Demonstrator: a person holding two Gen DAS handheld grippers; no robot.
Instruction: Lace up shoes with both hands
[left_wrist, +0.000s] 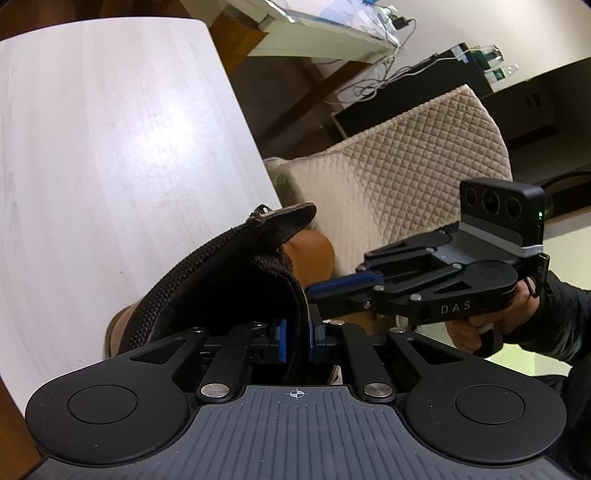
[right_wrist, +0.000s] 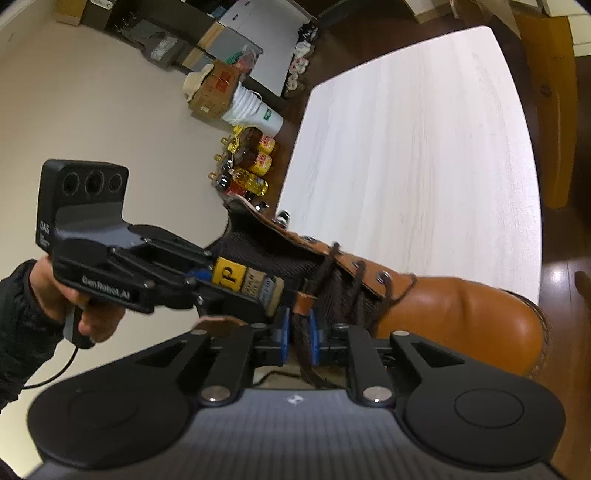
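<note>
A tan leather boot (right_wrist: 461, 317) lies at the near corner of the white table (right_wrist: 424, 147), toe to the right in the right wrist view. My left gripper (left_wrist: 297, 339) is shut on the boot's dark mesh tongue (left_wrist: 221, 266); from the right wrist view the left gripper (right_wrist: 240, 286) clamps the tongue by its yellow label (right_wrist: 229, 273). My right gripper (right_wrist: 299, 332) is shut on the dark brown braided lace (right_wrist: 304, 350), just below the laced eyelets. From the left wrist view the right gripper (left_wrist: 314, 295) reaches in from the right, held by a hand (left_wrist: 476, 325).
A quilted beige chair (left_wrist: 406, 155) stands close behind the boot. On the floor by the table's far edge are oil bottles (right_wrist: 251, 162), a cardboard box (right_wrist: 214, 92) and a white bucket (right_wrist: 255, 110). A desk with cables (left_wrist: 332, 26) stands farther back.
</note>
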